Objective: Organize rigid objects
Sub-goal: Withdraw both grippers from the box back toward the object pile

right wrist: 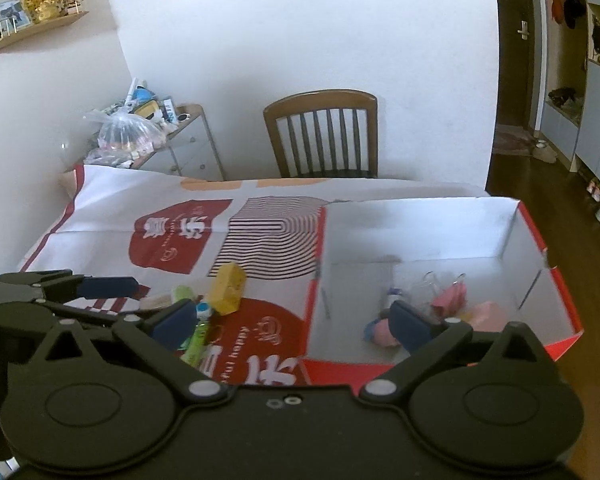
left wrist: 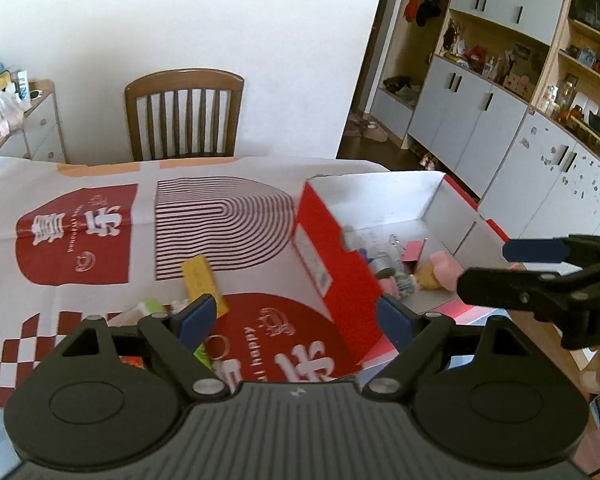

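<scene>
Only from the right wrist, yellow block looks, perhaps, boxy.

box far half free, toys crowd near end

Wooden chair against white wall.

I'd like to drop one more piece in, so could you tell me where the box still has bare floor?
Free: the red box floor's far half, below the back wall. Crowded: the near part, around the pink items.
</scene>
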